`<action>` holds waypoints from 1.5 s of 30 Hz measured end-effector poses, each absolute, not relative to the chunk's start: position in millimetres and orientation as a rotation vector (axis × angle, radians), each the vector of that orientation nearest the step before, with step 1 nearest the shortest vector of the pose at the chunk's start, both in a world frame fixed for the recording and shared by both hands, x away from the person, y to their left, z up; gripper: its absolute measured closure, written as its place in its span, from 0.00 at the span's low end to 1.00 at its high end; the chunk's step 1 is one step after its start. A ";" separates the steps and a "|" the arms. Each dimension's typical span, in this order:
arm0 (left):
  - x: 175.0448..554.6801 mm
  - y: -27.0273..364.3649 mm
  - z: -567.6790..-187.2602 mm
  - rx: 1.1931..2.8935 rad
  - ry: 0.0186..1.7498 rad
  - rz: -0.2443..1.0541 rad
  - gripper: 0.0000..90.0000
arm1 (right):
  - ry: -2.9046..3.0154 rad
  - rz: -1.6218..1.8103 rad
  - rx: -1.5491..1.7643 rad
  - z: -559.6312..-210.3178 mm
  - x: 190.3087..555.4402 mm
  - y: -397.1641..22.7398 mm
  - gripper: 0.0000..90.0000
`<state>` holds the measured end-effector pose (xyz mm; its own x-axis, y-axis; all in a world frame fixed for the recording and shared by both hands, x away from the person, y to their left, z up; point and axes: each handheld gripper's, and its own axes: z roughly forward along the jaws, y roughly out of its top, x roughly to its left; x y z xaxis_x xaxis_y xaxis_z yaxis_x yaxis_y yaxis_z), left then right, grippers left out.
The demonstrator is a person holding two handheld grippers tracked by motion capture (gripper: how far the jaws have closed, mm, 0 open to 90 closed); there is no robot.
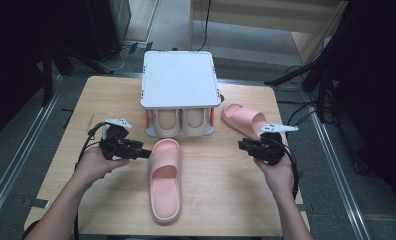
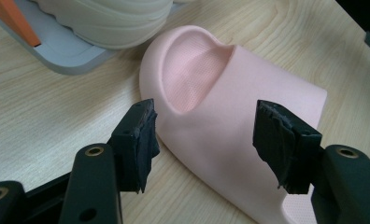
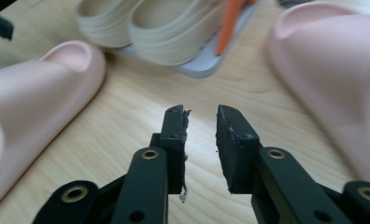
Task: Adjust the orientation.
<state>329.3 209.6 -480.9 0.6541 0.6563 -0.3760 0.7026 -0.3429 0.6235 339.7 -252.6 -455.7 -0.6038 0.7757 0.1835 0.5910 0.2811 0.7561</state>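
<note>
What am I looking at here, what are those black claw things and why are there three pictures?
A person holds a hand-operated two-jaw gripper in each hand: the left gripper and the right gripper. One camera looks down from above; the other two ride on the grippers. On the wooden table lie a pink slipper, a second pink slipper and a grey rack with beige slippers. The left jaws stand open beside the near slipper; the right jaws are slightly apart. Nothing is held.

Pink slipper [image 1: 165,177] flat on table [image 1: 226,200]
</note>
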 end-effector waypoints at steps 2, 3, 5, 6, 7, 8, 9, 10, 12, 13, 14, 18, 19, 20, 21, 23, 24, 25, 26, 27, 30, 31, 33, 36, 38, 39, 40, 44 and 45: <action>328.8 208.0 -481.4 2.089 1.048 -0.074 0.44 | 2.315 1.229 1.266 -453.8 342.8 -262.2 0.81; 328.3 207.5 -481.3 2.094 1.046 -0.073 0.44 | 2.302 1.230 1.270 -453.6 345.3 -267.1 0.81; 327.0 207.1 -480.6 2.097 1.044 -0.065 0.44 | 2.293 1.232 1.285 -454.7 351.9 -276.4 0.81; 326.2 207.2 -479.9 2.099 1.043 -0.062 0.44 | 2.287 1.226 1.285 -456.1 355.8 -280.6 0.81; 325.1 207.5 -479.3 2.103 1.040 -0.058 0.44 | 2.286 1.218 1.290 -457.7 359.7 -284.5 0.81; 323.9 207.9 -478.5 2.108 1.037 -0.052 0.44 | 2.283 1.216 1.296 -459.7 363.7 -288.4 0.80; 322.2 208.4 -478.0 2.103 1.036 -0.046 0.44 | 2.279 1.214 1.306 -461.9 367.4 -291.8 0.78; 322.2 208.4 -478.0 2.103 1.036 -0.046 0.44 | 2.279 1.205 1.318 -464.0 371.2 -294.9 0.77; 315.9 212.1 -477.7 2.088 1.039 -0.042 0.44 | 2.273 1.198 1.352 -467.9 378.2 -300.3 0.77; 313.5 213.4 -477.8 2.088 1.040 -0.037 0.44 | 2.270 1.204 1.361 -469.4 381.7 -302.6 0.76; 311.1 215.1 -477.9 2.087 1.040 -0.032 0.44 | 2.267 1.209 1.373 -470.3 384.6 -303.4 0.74; 304.3 220.6 -478.2 2.075 1.058 -0.025 0.44 | 2.262 1.203 1.374 -473.6 393.6 -303.2 0.69; 300.2 223.9 -478.5 2.065 1.072 -0.027 0.44 | 2.261 1.225 1.399 -475.5 399.7 -301.3 0.67; 300.2 223.9 -478.5 2.065 1.072 -0.027 0.44 | 2.261 1.225 1.399 -475.5 399.7 -301.3 0.67; 295.8 226.6 -478.7 2.063 1.081 -0.018 0.44 | 2.258 1.213 1.396 -476.9 404.2 -298.3 0.66; 291.9 229.1 -479.0 2.059 1.089 -0.013 0.44 | 2.261 1.201 1.395 -478.6 408.9 -294.5 0.66; 289.8 230.2 -479.2 2.057 1.093 -0.015 0.44 | 2.265 1.195 1.397 -479.4 411.6 -292.8 0.66; 287.4 231.2 -479.5 2.055 1.101 -0.011 0.44 | 2.266 1.179 1.387 -480.5 415.0 -292.0 0.66; 285.2 232.4 -479.7 2.054 1.105 -0.008 0.44 | 2.267 1.148 1.385 -481.3 418.3 -291.8 0.66; 283.0 233.7 -480.0 2.049 1.109 -0.006 0.44 | 2.269 1.132 1.390 -482.8 421.9 -292.0 0.66; 279.2 236.6 -480.4 2.045 1.120 -0.001 0.44 | 2.275 1.124 1.413 -486.5 428.5 -292.9 0.67; 275.8 239.3 -480.8 2.041 1.131 0.004 0.44 | 2.274 1.129 1.437 -490.1 434.0 -293.3 0.68; 274.3 240.3 -481.1 2.036 1.137 0.002 0.44 | 2.274 1.129 1.455 -492.7 438.5 -292.2 0.68; 268.6 242.3 -481.8 2.034 1.153 0.005 0.44 | 2.288 1.120 1.452 -495.5 444.5 -288.2 0.68; 266.6 243.6 -482.0 2.035 1.158 0.006 0.44 | 2.306 1.138 1.451 -498.7 449.3 -287.4 0.68; 265.9 244.3 -482.1 2.030 1.163 0.007 0.44 | 2.318 1.148 1.459 -500.4 450.9 -287.1 0.70; 265.9 244.3 -482.1 2.030 1.163 0.007 0.44 | 2.318 1.148 1.459 -500.4 450.9 -287.1 0.70; 265.2 247.1 -482.8 2.020 1.174 0.007 0.44 | 2.347 1.129 1.445 -499.2 452.1 -279.9 0.81; 265.6 247.2 -482.9 2.022 1.173 0.009 0.44 | 2.347 1.114 1.437 -498.3 451.9 -278.6 0.82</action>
